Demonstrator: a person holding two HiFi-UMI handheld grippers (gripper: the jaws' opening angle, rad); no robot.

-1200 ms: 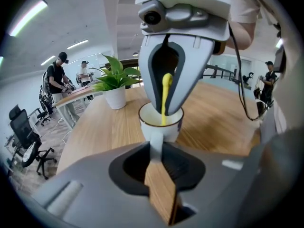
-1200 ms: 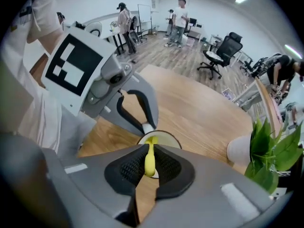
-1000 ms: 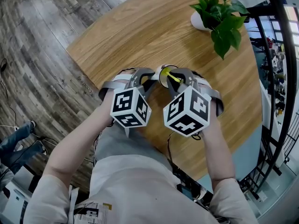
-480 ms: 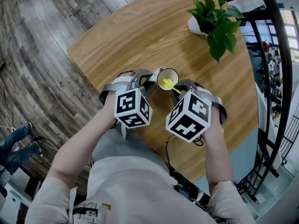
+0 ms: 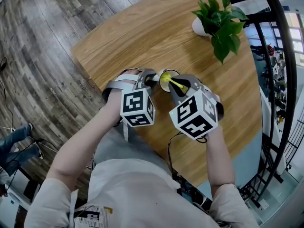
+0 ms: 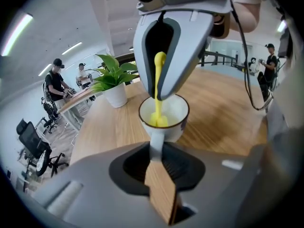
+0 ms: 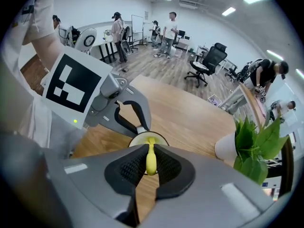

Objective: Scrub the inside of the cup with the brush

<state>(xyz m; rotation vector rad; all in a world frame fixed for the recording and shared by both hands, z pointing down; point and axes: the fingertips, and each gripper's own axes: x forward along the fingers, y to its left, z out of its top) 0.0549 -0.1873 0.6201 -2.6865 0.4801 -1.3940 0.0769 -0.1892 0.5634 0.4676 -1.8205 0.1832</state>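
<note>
A white cup [image 5: 165,75] with a dark rim stands on the round wooden table [image 5: 142,32] in front of me. My left gripper [image 5: 152,81] is shut on the cup's handle [image 6: 156,144]; in the left gripper view the cup [image 6: 175,112] sits just beyond the jaws. My right gripper [image 5: 181,87] is shut on the handle of a yellow brush [image 5: 175,83]. That brush [image 6: 158,87] reaches down into the cup, with its head against the inside near the bottom. In the right gripper view the brush handle [image 7: 150,159] is pinched between the pads above the cup rim [image 7: 159,138].
A green plant [image 5: 219,14] in a white pot [image 5: 201,25] stands at the table's far side. A black railing [image 5: 286,75] runs along the right. The table's near edge [image 5: 88,84] is close to my left hand. Several people and office chairs show in the gripper views' background.
The right gripper drew back toward me, baring the cup's mouth, and has now returned over the cup with the brush. The left gripper has held the cup in place.
</note>
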